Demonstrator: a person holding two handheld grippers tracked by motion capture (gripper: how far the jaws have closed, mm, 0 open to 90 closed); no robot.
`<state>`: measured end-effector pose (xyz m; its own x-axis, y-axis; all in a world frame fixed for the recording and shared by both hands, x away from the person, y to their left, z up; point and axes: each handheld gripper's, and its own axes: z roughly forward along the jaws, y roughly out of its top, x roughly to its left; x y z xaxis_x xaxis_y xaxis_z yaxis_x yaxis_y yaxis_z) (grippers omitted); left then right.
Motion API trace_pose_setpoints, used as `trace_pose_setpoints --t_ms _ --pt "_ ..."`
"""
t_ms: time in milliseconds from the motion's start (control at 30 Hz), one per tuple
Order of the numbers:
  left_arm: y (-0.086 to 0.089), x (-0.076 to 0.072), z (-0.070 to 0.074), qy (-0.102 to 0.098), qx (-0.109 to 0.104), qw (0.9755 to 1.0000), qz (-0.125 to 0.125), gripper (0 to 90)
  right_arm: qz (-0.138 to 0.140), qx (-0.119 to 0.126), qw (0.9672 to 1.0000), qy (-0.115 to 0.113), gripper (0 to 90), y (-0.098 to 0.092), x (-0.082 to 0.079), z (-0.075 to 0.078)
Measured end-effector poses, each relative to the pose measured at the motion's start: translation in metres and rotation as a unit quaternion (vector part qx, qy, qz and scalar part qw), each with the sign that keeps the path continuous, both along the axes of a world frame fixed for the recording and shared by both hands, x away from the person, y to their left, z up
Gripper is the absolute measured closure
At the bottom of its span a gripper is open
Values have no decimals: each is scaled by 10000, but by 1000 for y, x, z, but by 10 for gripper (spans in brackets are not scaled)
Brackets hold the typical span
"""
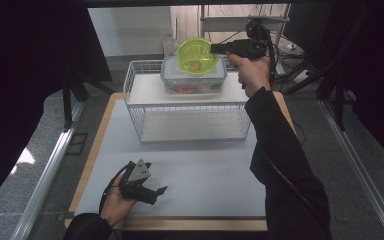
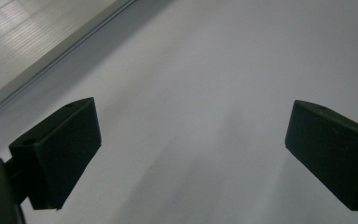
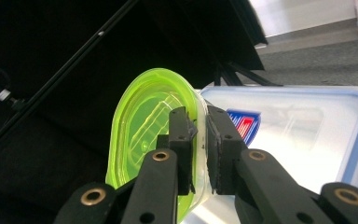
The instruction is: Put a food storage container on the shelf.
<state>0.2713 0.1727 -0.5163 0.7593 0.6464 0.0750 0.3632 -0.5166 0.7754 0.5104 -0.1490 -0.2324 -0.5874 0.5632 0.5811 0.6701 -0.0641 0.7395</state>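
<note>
Green plastic bowl (image 1: 196,56) is the thing in hand, held up at the far end of the bench, though the nearest thing to the person is the left tongs (image 1: 155,192). They rest in the left hand low over the near part of the pale bench (image 1: 205,170), jaws spread wide with nothing between them; in the left gripper view the two black pads (image 2: 60,154) stand well apart over bare bench top. Farther out stands a white wire rack (image 1: 190,117) with a flat white shelf on top. On that shelf sits a clear lidded food container (image 1: 194,80) with a blue-rimmed lid and something red inside. Above it, the right tongs (image 1: 214,48) are nearly closed on the rim of the green bowl, which hangs tilted on its side just over the container's lid. In the right gripper view the jaws pinch the bowl's wall (image 3: 198,154), and the blue-edged lid (image 3: 307,126) lies just beyond.
</note>
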Motion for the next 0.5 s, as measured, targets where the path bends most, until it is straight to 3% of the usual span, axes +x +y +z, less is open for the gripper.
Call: trace_pose_setpoints --t_ms 267,500 --pt "1 0 0 14 -35 10000 -36 33 -341 -56 9987 366 814 13 29 -9" --pt "-1 0 -1 33 -34 10000 -64 32 -498 88 9975 497 789 14 39 -12"
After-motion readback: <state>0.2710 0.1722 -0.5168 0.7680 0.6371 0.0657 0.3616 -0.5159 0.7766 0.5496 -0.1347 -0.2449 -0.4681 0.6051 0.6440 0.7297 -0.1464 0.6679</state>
